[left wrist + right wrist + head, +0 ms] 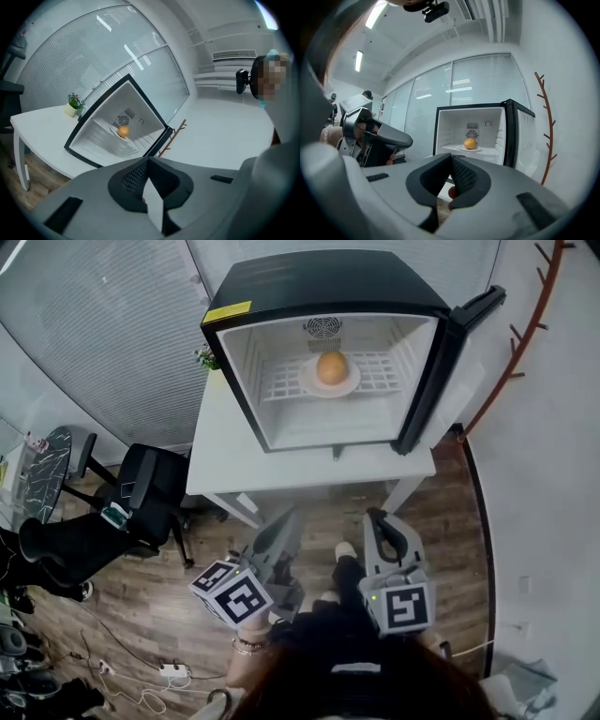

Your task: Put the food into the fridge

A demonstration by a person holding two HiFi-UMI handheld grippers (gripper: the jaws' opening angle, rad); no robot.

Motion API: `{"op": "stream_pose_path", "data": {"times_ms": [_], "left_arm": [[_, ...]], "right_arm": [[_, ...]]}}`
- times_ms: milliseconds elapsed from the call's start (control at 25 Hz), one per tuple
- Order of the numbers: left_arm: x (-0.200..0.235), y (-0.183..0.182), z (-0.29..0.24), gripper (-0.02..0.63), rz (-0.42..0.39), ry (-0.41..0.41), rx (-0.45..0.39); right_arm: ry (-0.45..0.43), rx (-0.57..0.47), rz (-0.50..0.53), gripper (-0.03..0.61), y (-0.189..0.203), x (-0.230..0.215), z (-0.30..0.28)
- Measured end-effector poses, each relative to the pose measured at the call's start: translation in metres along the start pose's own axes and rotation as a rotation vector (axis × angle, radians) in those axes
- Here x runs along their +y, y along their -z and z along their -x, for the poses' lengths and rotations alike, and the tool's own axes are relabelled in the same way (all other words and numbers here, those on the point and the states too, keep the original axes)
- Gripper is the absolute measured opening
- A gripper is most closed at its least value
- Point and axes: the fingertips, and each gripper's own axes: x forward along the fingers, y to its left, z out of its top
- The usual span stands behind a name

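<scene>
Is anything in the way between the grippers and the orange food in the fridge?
No, nothing visible. The fridge door stands open at the right, and the food sits on a plate on the shelf. The left gripper and right gripper are held back, shut and empty, with open air ahead.

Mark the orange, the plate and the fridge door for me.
orange [330,367], head view, middle of the fruit.
plate [307,382], head view, bare left rim.
fridge door [441,371], head view, black edge of the open door.

An orange fruit [330,367] on a white plate [307,383], in a black, white-lined fridge [328,282] on a white table [225,457].
</scene>
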Motion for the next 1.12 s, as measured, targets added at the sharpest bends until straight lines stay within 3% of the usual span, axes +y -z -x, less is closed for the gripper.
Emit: {"op": "stream_pose_path", "data": {"times_ms": [640,1120], "left_arm": [[-0.004,0.020,0.056,0.000,-0.003,-0.032,-0.001],[-0.011,0.030,0.056,0.000,-0.049,0.001,0.021]], "right_arm": [[-0.047,0.060,0.049,0.001,0.011,0.042,0.039],[-0.061,0.053,0.021,0.000,0.011,0.049,0.047]]}}
